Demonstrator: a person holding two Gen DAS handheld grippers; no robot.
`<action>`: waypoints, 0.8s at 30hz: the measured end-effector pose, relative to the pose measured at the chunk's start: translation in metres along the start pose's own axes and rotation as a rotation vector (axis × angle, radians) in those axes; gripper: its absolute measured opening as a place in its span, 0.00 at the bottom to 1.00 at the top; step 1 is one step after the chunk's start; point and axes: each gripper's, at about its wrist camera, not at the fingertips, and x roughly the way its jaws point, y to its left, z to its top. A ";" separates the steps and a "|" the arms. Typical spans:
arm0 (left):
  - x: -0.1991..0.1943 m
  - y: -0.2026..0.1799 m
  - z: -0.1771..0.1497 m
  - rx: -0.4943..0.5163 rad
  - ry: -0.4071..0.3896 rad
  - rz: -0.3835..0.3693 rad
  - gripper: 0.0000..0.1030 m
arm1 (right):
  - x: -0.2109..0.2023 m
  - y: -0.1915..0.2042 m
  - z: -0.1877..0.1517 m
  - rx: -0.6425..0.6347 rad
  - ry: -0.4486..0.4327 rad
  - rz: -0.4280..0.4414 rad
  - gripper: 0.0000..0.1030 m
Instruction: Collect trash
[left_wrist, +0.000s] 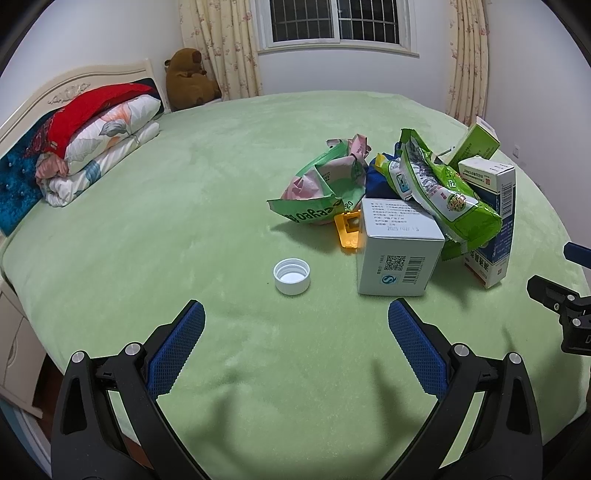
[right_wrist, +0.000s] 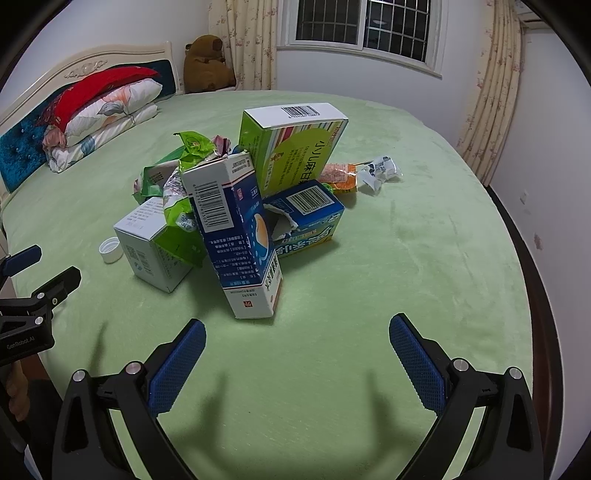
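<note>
Trash heaped mid-bed on the green blanket (left_wrist: 184, 229). Landmark: the white box (left_wrist: 400, 254), lying on its side with barcode showing.

- Left of the white box, apart from it: a white bottle cap (left_wrist: 291, 276), open side up.
- Behind the white box: a crumpled green-and-pink bag (left_wrist: 321, 188) and a small yellow plastic piece (left_wrist: 349, 230), touching the box's left edge.
- Draped over the white box's top right corner: a green snack bag (left_wrist: 439, 188).
- Right of the white box: a blue-and-white carton (right_wrist: 240, 236) leaning tilted, a torn blue box (right_wrist: 306, 218) behind it, a green-striped box (right_wrist: 291, 147) propped on top.
- Farthest from the white box: an orange wrapper (right_wrist: 338, 177) and a crinkled clear wrapper (right_wrist: 380, 171), possibly empty.

Left gripper (left_wrist: 295, 325): fingers spread wide, holding nothing, above the blanket just short of the white box.
Right gripper (right_wrist: 297, 332): fingers likewise wide apart, empty, just short of the blue-and-white carton.
</note>
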 end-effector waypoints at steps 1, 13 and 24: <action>0.000 0.000 0.000 0.000 0.001 -0.001 0.95 | 0.000 0.000 0.000 0.000 0.000 0.000 0.95; 0.001 -0.003 0.002 0.009 0.000 -0.001 0.95 | 0.004 0.001 0.000 0.004 0.010 0.004 0.95; 0.005 -0.003 0.003 0.007 0.001 -0.013 0.95 | 0.020 0.014 0.006 -0.009 0.028 0.017 0.95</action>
